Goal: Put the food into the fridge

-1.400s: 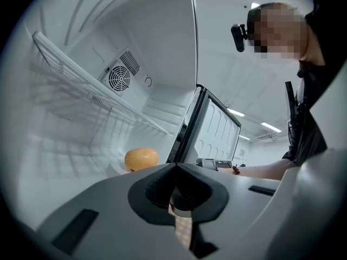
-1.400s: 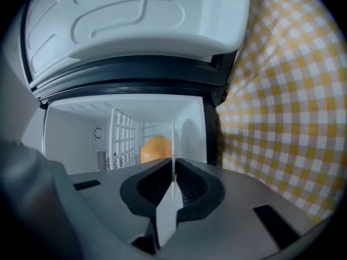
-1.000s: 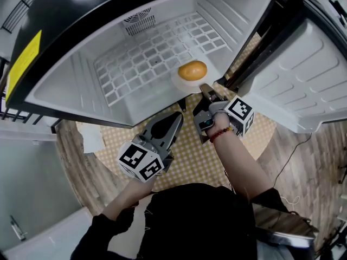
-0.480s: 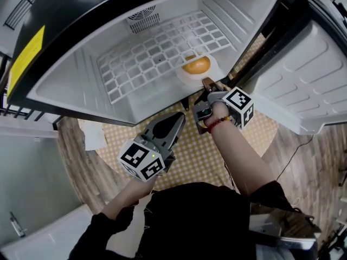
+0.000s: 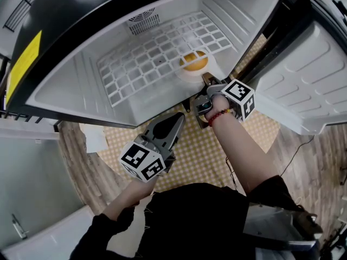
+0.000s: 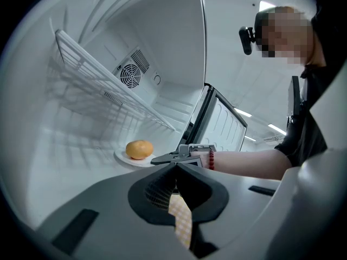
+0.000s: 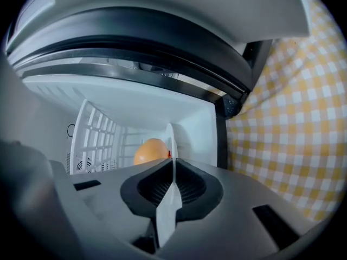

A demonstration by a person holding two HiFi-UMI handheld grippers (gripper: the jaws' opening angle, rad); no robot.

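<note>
The right gripper (image 5: 207, 82) clamps its jaws on the plate (image 5: 183, 76) at its 5 o'clock rim, so the orange (image 5: 194, 62), probably, rides level into the fridge (image 5: 81, 85). The left gripper (image 5: 178, 117) idles, jaws closed, empty.

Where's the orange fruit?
In the head view, the round orange fruit sits on a white plate inside the fridge, right side; the right tongs grip its rim.

Yellow label (image 5: 24, 59) on fridge (image 5: 81, 15) side, print too small to read
</note>
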